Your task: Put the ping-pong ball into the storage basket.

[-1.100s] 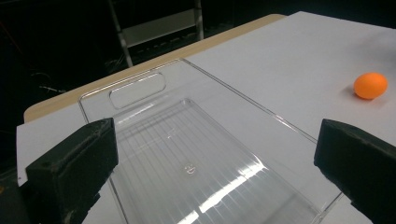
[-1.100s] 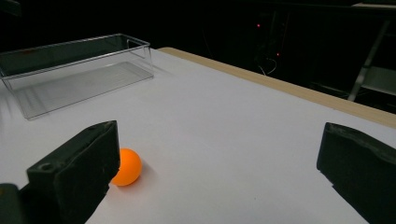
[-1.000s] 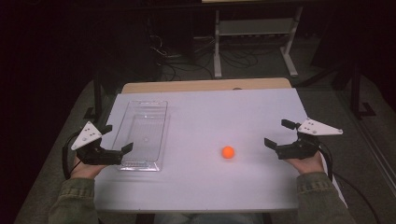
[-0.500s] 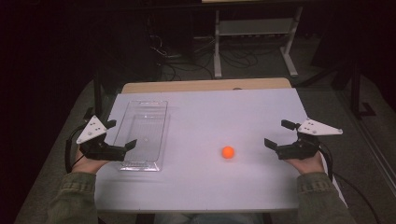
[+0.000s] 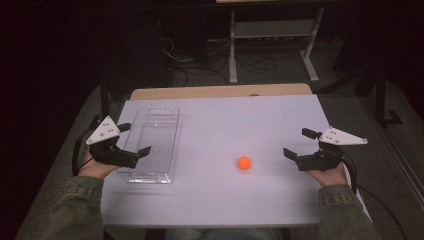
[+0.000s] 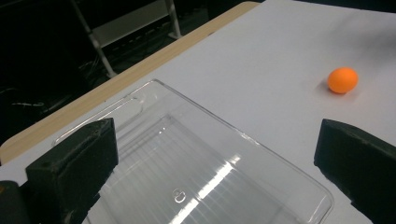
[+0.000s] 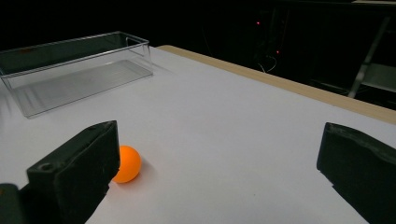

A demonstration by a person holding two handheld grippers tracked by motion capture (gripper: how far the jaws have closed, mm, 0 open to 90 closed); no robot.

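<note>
A small orange ball lies on the white table, right of centre. To its left stands an empty clear plastic tray, long side running away from me. My left gripper is open and hovers over the tray's near left edge, holding nothing. Its own view shows the tray below the open left gripper and the ball farther right. My right gripper is open and empty near the table's right side, pointing left at the ball. The tray lies beyond the right gripper.
A wooden strip borders the table's far edge. Behind it, on the dark floor, stand a metal shelf frame and loose cables. Bare tabletop lies between the tray and the ball.
My left gripper has shifted a little to the right and forward, from beside the tray to over its near left edge. The right gripper and the ball have stayed put.
</note>
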